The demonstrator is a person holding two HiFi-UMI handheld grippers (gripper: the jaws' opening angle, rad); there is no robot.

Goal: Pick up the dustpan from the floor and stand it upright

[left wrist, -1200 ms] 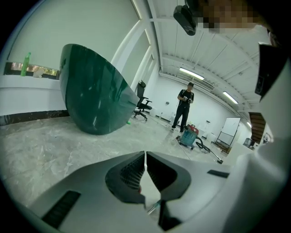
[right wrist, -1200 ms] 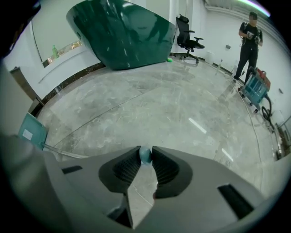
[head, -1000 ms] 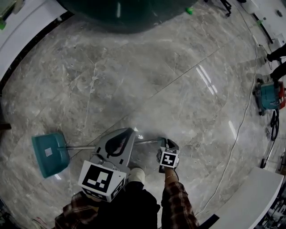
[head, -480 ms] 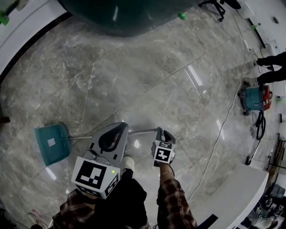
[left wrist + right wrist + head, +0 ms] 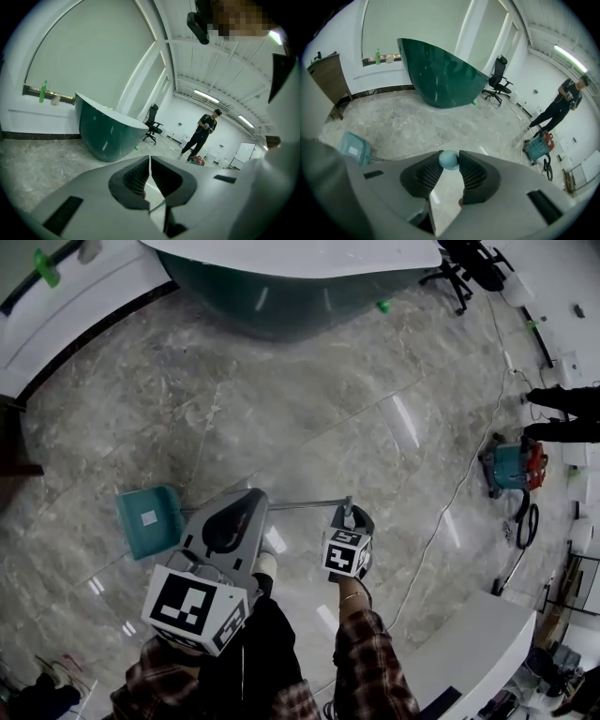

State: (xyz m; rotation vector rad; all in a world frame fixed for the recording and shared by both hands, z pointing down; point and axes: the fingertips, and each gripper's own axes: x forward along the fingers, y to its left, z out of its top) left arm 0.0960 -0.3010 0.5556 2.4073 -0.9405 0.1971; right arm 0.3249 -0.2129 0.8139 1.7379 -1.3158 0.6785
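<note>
Your right gripper (image 5: 449,165) has the round teal end knob (image 5: 449,159) of the dustpan (image 5: 150,521) pinched between the very tips of its 2 pads, and those jaws are opening. Your left gripper (image 5: 149,161) is pressed together on nothing.

The scoop (image 5: 355,149) sits low toward the left side of the marble floor (image 5: 328,399), well apart from the green counter (image 5: 281,287) at the floor's far edge. The metal handle (image 5: 309,504) runs from it across to your right gripper. No view settles whether the scoop's lip touches the floor.

Your main risk is that knob. It is round, it is held only at the pad tips, and the grip is loosening, so it could squirt out and the dustpan would clatter down. Your left gripper offers no second hold to catch it. A scoop swinging at the far end of a long handle would also twist the knob in the pads.

Only the right gripper view shows the knob between the pads; in the head view the gripper's body covers that contact. Only the head view shows the full run from scoop to knob. The left gripper view alone shows its pads meeting.
</note>
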